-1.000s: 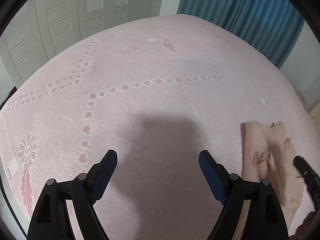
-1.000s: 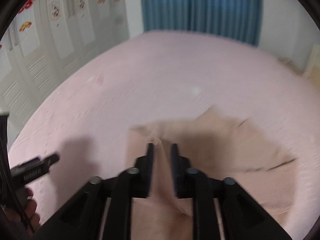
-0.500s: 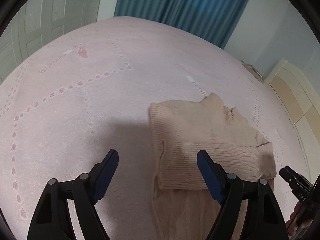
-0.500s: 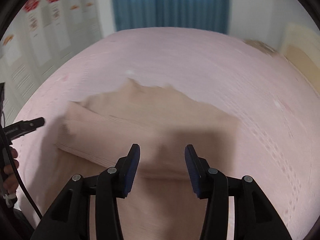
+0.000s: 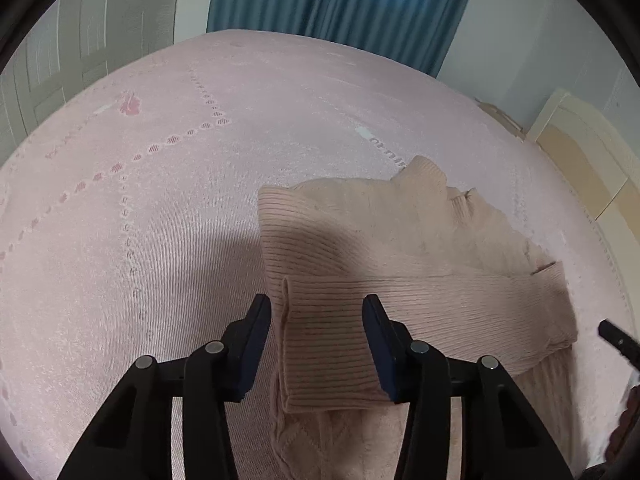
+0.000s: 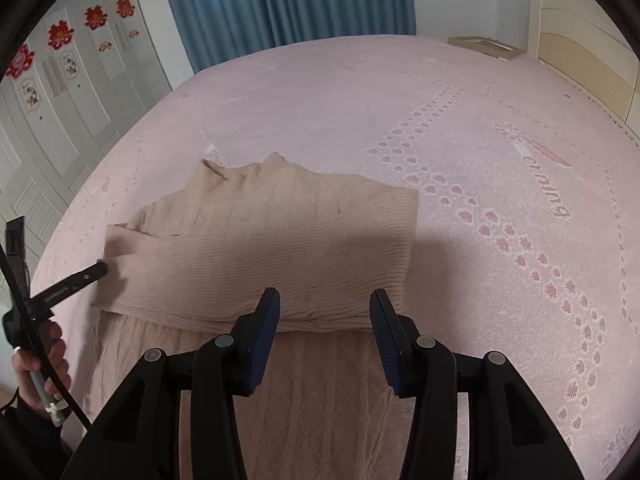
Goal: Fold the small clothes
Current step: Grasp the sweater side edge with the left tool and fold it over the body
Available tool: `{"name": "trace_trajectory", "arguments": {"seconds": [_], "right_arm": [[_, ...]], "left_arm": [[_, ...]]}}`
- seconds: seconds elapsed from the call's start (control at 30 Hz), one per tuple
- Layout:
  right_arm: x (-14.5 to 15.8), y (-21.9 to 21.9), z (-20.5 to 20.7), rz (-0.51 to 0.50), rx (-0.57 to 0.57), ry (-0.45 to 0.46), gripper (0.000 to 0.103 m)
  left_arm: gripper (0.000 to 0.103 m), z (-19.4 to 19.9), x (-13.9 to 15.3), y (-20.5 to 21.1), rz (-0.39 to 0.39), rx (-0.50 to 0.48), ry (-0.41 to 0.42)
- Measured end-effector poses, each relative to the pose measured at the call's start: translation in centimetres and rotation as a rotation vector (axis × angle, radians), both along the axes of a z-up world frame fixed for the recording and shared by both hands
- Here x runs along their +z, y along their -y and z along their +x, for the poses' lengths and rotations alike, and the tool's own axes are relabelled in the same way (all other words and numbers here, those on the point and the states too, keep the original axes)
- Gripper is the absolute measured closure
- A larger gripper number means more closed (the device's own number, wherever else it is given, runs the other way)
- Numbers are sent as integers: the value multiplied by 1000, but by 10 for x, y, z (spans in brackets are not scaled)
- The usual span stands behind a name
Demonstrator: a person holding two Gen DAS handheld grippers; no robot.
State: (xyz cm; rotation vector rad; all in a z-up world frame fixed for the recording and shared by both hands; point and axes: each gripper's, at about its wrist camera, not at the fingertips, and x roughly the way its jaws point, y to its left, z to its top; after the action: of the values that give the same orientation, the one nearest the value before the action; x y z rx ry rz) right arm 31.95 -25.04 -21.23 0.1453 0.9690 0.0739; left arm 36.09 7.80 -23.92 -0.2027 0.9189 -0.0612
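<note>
Lying sweater (image 6: pixel 256 248) on bedspread (image 6: pixel 460 92)

- Ahead of our tongs spreads a pink bedspread (image 6: pixel 460 92) with rows of small flower motifs.
- Beyond its far edge hang blue curtains (image 6: pixel 288 4).
- Far left of our right tongs stand white wardrobe doors (image 6: pixel 60 92) bearing red paper decorations (image 6: pixel 60 36).
- Far right is a cream headboard (image 6: pixel 580 52).
</note>
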Motion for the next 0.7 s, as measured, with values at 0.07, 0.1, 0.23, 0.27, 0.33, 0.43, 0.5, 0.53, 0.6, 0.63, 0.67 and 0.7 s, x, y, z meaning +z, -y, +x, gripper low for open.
{"name": "trace_trajectory", "arguments": {"seconds": [0.07, 0.1, 0.23, 0.27, 0.33, 0.43, 0.5, 0.53, 0.6, 0.63, 0.67, 0.7], "right_arm": [[-1, 3, -1, 11, -11, -8, 57], [-3, 3, 1, 14, -18, -11, 57], [-4, 13, 1, 29, -51, -28, 57], [-6, 15, 1, 31, -61, -36, 57], [-8, 18, 3, 32, -72, -45, 57], [-9, 22, 2, 31, -84, -46, 57], [-9, 24, 2, 37, -84, -41, 57], [-10, 25, 3, 34, -87, -42, 57], [-14, 27, 5, 26, -99, -52, 57], [-16, 28, 7, 24, -103, -59, 57], [-19, 28, 9, 25, -107, -67, 57], [-21, 28, 11, 25, -107, -73, 57]], "left_arm": [[68, 2, -4, 4, 32, -5, -12], [70, 2, -5, 4, 33, -3, -15], [82, 2, -5, 5, 46, 18, -2], [89, 1, -4, 5, 47, 19, 5], [94, -1, -1, 7, 55, 20, 30], [96, -8, 12, 11, 91, 43, 103], [96, -10, 25, 13, 98, 52, 143], [96, -9, 31, 15, 92, 54, 157], [96, -7, 44, 19, 94, 53, 192], [96, -6, 49, 21, 102, 51, 207], [96, -3, 53, 22, 111, 43, 216], [96, 2, 54, 23, 116, 41, 217]]}}
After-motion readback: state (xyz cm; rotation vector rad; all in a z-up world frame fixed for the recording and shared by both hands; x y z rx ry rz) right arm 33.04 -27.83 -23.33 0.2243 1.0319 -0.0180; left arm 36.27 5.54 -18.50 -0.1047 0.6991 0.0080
